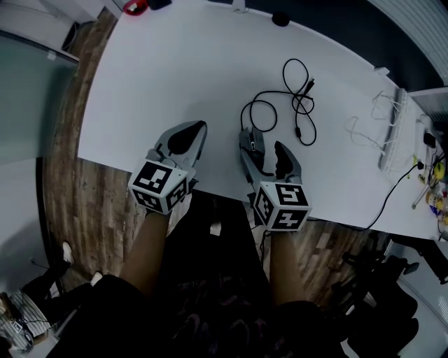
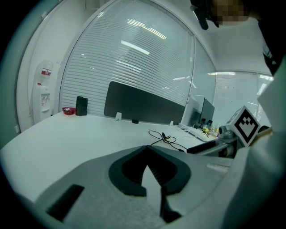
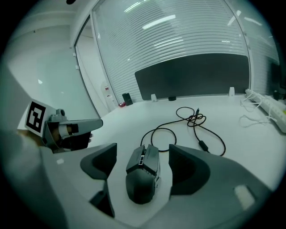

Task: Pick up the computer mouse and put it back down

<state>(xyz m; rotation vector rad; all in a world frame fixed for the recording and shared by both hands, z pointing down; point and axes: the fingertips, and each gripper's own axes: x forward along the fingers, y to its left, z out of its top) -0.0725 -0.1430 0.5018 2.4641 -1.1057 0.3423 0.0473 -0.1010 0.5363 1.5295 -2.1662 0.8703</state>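
Observation:
A dark computer mouse (image 3: 143,172) lies on the white table (image 1: 175,70) near its front edge, and its black cable (image 1: 297,105) loops away toward the back. My right gripper (image 1: 266,155) is open and straddles the mouse (image 1: 251,142). A gap shows on each side between its pads and the mouse body. In the right gripper view the cable (image 3: 192,123) coils just beyond the jaws. My left gripper (image 1: 190,134) rests to the left of the mouse, over bare table. Its jaws meet at the tip (image 2: 146,150) with nothing between them.
A white power strip (image 1: 392,129) with thin white leads lies at the table's right end. A black divider panel (image 3: 192,74) stands along the far edge, with a red item (image 1: 134,7) at the far left corner. The table's front edge runs just under both grippers.

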